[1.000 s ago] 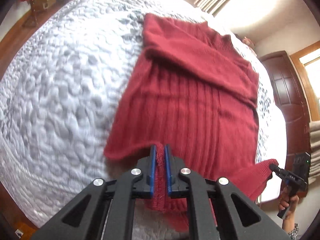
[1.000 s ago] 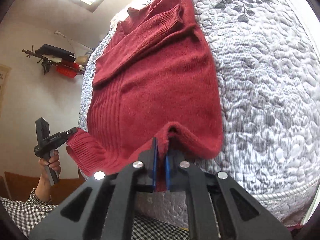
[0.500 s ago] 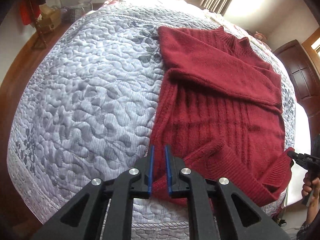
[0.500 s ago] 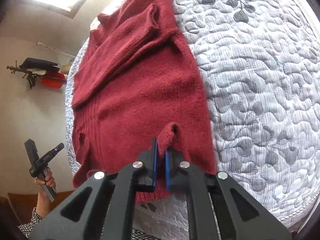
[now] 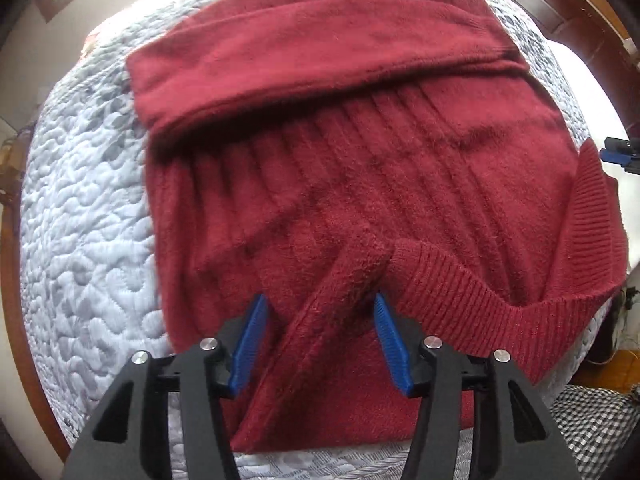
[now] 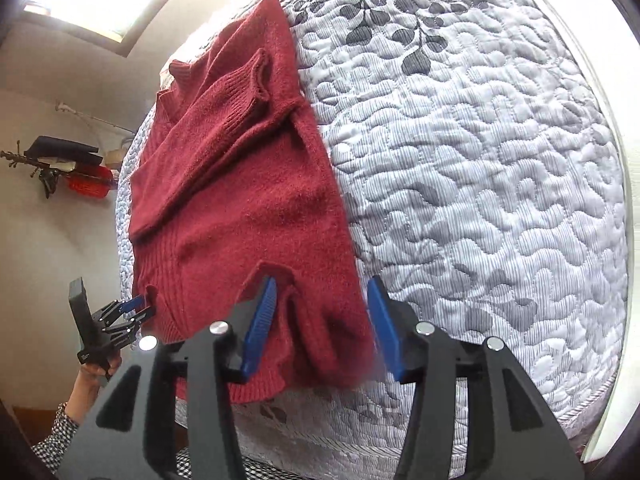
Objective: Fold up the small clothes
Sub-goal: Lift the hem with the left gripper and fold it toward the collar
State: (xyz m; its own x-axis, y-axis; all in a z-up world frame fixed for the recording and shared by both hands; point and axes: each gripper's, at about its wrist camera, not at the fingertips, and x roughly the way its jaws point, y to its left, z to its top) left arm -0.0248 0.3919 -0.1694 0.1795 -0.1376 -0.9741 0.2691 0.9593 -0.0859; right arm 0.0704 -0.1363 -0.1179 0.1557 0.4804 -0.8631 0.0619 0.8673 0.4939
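both tongs released — sweater (image 5: 360,184) between

Both your grippers are spread wide right now. Your left gripper (image 5: 320,336) has its blue pads (image 5: 249,344) well apart, and your right gripper (image 6: 322,332) matches it. Your left hand (image 6: 90,380) wraps the handle, checked sleeve (image 6: 54,432) below it, I think.

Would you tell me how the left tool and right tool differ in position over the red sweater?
The left tool straddles a ridge of the red sweater, knit under both sides; the right tool straddles the sweater's side edge, partly over the quilt. The left tool's ridge runs through its gap; the right tool's smaller bump hugs one side. Both are open, gripping nothing.
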